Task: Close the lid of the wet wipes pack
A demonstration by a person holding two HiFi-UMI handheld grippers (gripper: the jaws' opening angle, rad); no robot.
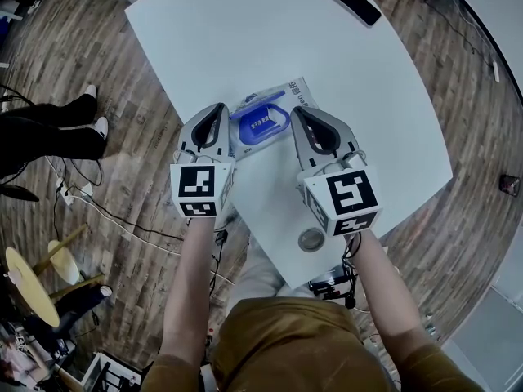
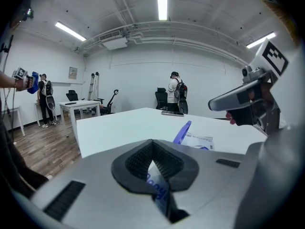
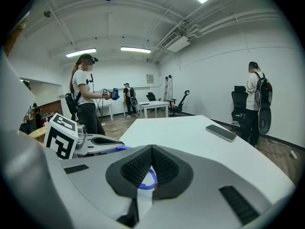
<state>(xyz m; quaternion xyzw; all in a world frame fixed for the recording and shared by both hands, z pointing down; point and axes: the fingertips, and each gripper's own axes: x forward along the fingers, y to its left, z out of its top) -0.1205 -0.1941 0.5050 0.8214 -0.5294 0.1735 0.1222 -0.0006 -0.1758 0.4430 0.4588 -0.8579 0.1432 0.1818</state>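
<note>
The wet wipes pack (image 1: 274,104) lies flat on the white table (image 1: 270,39), its blue lid (image 1: 260,125) between my two grippers. My left gripper (image 1: 222,108) is at the pack's left edge and shut on it; printed wrapper shows between its pads (image 2: 164,160). In the left gripper view the blue lid (image 2: 182,131) stands tilted up from the pack (image 2: 200,140). My right gripper (image 1: 296,112) is at the lid's right end, shut with the blue lid rim (image 3: 148,180) between its pads (image 3: 136,168).
A dark phone (image 1: 351,1) lies at the table's far side. A small round grey object (image 1: 311,239) sits near the front edge. Someone's legs (image 1: 49,129) stand left of the table. Other people (image 3: 85,99) and desks stand farther off.
</note>
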